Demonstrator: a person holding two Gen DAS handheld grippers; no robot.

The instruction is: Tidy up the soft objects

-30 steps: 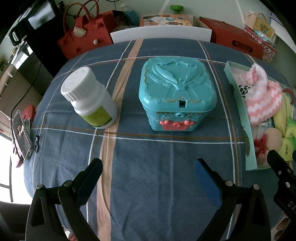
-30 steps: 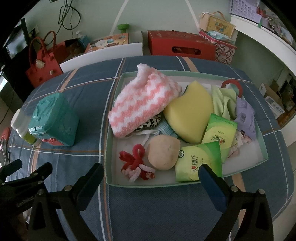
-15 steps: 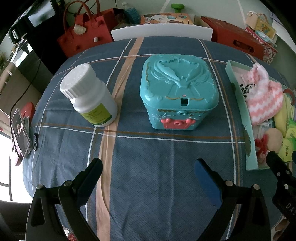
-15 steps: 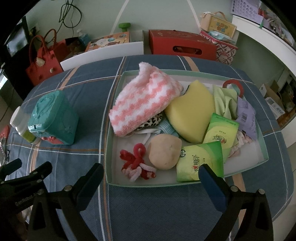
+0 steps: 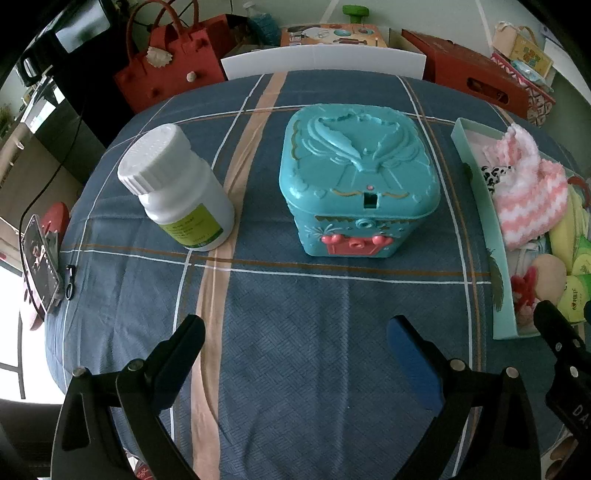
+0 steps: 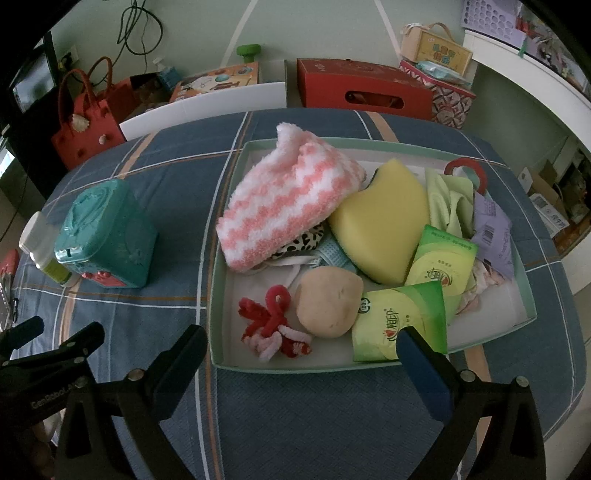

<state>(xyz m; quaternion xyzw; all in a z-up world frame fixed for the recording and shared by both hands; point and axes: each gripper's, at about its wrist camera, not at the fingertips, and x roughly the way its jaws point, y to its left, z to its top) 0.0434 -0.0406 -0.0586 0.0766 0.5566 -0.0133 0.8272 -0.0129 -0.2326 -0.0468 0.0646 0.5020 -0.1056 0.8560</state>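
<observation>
A lived-in home room, by the look of it: round table under a blue plaid tablecloth (image 5: pixel 295 332), red handbag (image 5: pixel 166 70) on the floor at 11 o'clock beyond it, red gift box (image 6: pixel 364 94) at 12 to 1 o'clock, boxed children's toy set (image 6: pixel 218 81) at 12. Pale green walls, cables hanging down the wall (image 6: pixel 138 33) at 11 o'clock, cardboard boxes (image 6: pixel 546 199) stacked low at 3.

Pink-white fuzzy sock (image 6: pixel 291 199), yellow sponge (image 6: pixel 380 225) and beige ball (image 6: pixel 328 302) crowd the tray (image 6: pixel 221 258).
</observation>
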